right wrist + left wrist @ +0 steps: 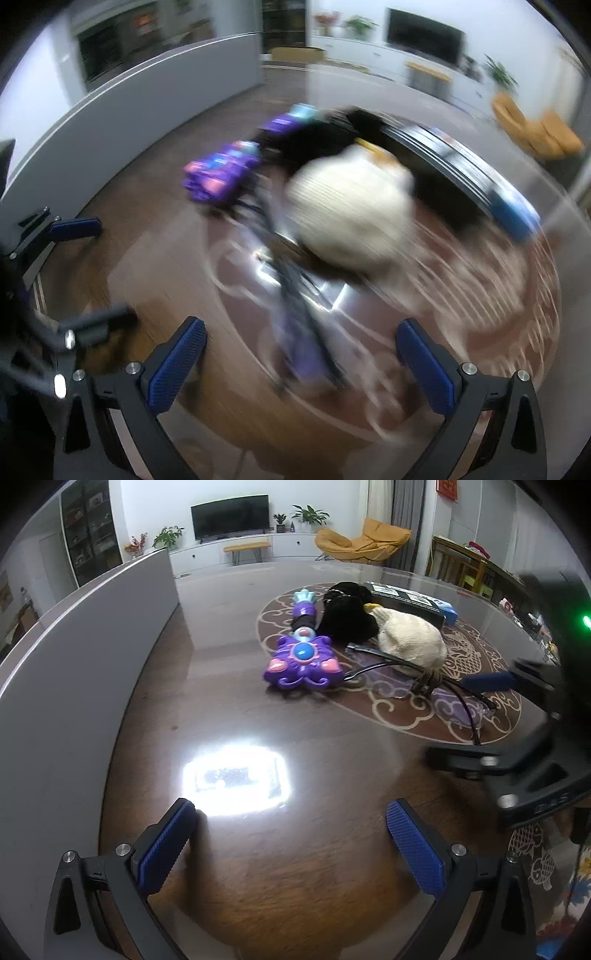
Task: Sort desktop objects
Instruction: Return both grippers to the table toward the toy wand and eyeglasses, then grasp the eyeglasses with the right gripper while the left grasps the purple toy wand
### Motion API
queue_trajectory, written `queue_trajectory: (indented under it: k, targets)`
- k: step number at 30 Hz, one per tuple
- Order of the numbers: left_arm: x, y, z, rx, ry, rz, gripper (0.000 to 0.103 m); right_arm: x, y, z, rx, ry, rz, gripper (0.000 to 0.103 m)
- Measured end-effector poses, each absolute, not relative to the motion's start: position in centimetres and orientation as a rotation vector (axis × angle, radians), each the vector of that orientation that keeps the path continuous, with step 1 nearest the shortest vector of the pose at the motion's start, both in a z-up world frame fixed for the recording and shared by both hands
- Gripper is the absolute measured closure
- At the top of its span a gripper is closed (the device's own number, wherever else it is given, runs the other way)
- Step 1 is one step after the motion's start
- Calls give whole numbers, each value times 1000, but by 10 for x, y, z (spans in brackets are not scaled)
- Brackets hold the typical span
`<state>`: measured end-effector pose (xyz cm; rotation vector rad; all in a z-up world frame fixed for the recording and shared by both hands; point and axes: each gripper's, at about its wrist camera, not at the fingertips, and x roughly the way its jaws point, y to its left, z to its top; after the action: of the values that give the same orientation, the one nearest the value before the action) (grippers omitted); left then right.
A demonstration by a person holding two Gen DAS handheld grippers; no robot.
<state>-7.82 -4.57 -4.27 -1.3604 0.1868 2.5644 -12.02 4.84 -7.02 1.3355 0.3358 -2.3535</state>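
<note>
While I look through the left wrist camera, my left gripper hangs with its 2 fingers spread wide and empty over the bare near part of the wooden table, and far of it lie a purple toy wand, a black plush, a cream knitted pouch, glasses and a dark box, with the right gripper at the right. Through the right wrist camera, badly blurred, my right gripper is also spread wide and empty, the glasses lying between and just far of its fingers, the cream pouch beyond.
</note>
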Motion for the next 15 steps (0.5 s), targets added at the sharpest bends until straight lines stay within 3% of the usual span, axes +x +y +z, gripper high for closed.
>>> queue_trajectory:
  k: [2, 5, 7, 10, 15]
  targets:
    - [-76, -48, -43, -1360, 186, 2566, 0, -125, 31, -69, 1295, 347, -2340, 6]
    - [-76, -49, -42, -1358, 184, 2568, 0, -127, 28, -63, 1245, 319, -2385, 36]
    - [-76, -49, -42, -1360, 183, 2572, 0, -125, 36, -60, 1223, 289, -2424, 70]
    - [-80, -47, -42, -1371, 167, 2592, 0, -117, 58, -57, 1226, 197, -2441, 82]
    - [-90, -41, -42, -1394, 131, 2637, 0, -74, 97, -56, 1223, 208, -2498, 82]
